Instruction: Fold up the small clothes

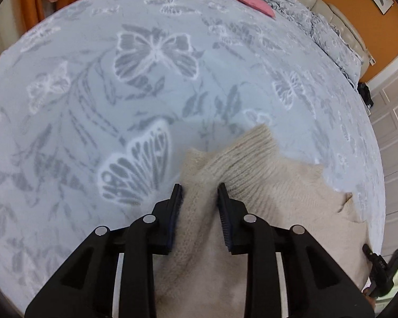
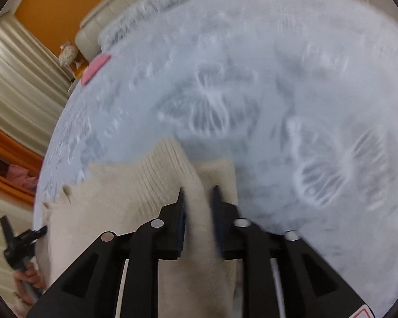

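A cream knitted sweater [image 1: 265,185] lies on a pale blue bedspread with butterfly print [image 1: 151,84]. Its ribbed cuff or hem [image 1: 254,145] points away from me. My left gripper [image 1: 200,189] has its jaws a little apart with a raised fold of the sweater between them. In the right wrist view, which is blurred by motion, my right gripper [image 2: 199,193] also has a fold of the sweater [image 2: 114,204] between its jaws. The other gripper shows at the edge of each view, at lower right in the left one [image 1: 382,270] and at lower left in the right one [image 2: 18,243].
A folded pink cloth [image 1: 252,1] lies at the far side of the bed near the pillows [image 1: 318,23]; it also shows in the right wrist view [image 2: 96,67]. Orange walls, curtains [image 2: 18,84] and white cabinet doors [image 1: 395,132] surround the bed.
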`<action>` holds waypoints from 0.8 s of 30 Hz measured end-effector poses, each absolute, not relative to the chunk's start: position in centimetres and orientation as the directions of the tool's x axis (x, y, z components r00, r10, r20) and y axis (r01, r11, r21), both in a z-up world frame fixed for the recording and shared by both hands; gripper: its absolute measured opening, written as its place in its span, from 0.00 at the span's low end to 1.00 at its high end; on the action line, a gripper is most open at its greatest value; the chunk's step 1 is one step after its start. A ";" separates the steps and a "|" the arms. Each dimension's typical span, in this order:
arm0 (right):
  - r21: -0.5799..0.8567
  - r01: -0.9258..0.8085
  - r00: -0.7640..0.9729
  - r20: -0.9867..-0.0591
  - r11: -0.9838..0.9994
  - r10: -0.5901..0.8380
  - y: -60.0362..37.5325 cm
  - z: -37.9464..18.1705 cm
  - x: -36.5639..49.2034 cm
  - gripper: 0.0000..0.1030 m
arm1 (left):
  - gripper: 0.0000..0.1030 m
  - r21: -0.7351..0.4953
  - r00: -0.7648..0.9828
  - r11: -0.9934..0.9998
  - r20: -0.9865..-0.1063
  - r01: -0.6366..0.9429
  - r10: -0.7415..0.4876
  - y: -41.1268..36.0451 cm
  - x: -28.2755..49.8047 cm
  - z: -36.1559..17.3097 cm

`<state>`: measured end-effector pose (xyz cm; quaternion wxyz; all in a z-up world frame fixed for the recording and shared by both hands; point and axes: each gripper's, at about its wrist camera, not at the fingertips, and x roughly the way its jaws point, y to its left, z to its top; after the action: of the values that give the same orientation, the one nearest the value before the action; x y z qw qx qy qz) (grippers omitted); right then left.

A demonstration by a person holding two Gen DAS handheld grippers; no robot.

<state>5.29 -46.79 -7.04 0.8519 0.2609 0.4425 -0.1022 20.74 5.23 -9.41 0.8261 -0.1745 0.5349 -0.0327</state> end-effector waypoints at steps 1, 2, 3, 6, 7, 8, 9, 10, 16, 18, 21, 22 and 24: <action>0.332 0.404 0.607 -0.795 0.852 0.022 -46.4 -5.8 5.1 0.34 | 0.27 -0.327 0.440 0.936 -0.865 -0.133 -0.240 5.1 20.5 -8.6; 0.333 0.376 0.652 -0.758 0.865 0.008 -45.5 -3.8 4.8 0.34 | 0.29 -0.339 0.483 0.933 -0.841 -0.116 -0.245 4.8 20.1 -7.0; 0.353 0.349 0.674 -0.738 0.868 0.029 -44.9 -2.8 4.9 0.34 | 0.34 -0.343 0.510 0.934 -0.824 -0.101 -0.247 4.3 19.8 -5.9; 0.439 0.231 0.668 -0.720 0.868 0.187 -40.4 -2.2 7.2 0.28 | 0.49 -0.435 0.544 0.899 -0.766 -0.044 -0.344 1.6 19.3 -4.1; 0.474 0.173 0.635 -0.724 0.863 0.270 -37.5 -3.1 8.6 0.22 | 0.52 -0.459 0.526 0.889 -0.757 -0.005 -0.388 -0.3 19.4 -4.4; 0.488 0.138 0.607 -0.730 0.862 0.316 -35.5 -3.9 9.4 0.15 | 0.52 -0.453 0.510 0.891 -0.763 0.017 -0.398 -1.6 19.6 -5.0; 0.493 0.097 0.565 -0.743 0.865 0.360 -33.0 -5.1 10.3 0.14 | 0.53 -0.430 0.486 0.902 -0.782 0.032 -0.390 -3.0 19.8 -6.0; 0.495 0.042 0.502 -0.762 0.868 0.410 -29.8 -7.0 11.4 0.11 | 0.53 -0.401 0.460 0.916 -0.807 0.032 -0.369 -4.1 20.0 -7.3; 0.405 0.172 0.514 -0.815 0.898 0.269 -33.1 -10.5 12.5 0.00 | 0.50 -0.373 0.470 0.927 -0.814 0.031 -0.343 -3.0 20.7 -11.2; 0.410 0.333 0.565 -0.808 0.849 0.168 -39.9 -10.7 11.0 0.00 | 0.50 -0.396 0.480 0.918 -0.803 0.013 -0.353 -2.0 21.5 -11.4; 0.494 0.456 0.623 -0.771 0.740 0.132 -45.8 -10.5 8.5 0.00 | 0.50 -0.393 0.488 0.919 -0.800 0.013 -0.349 -1.9 22.2 -11.6; 0.431 0.479 0.610 -0.790 0.765 0.063 -45.5 -9.7 8.2 0.00 | 0.51 -0.364 0.493 0.931 -0.805 0.029 -0.330 -2.6 22.2 -11.5; 0.441 0.377 0.623 -0.771 0.815 0.129 -42.7 -8.3 8.4 0.10 | 0.52 -0.321 0.502 0.945 -0.809 0.059 -0.306 -3.5 21.7 -11.3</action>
<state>8.42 -42.71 -8.31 0.8510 0.2956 0.4279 -0.0731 21.68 -3.51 -11.26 0.8574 -0.1265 0.4873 -0.1063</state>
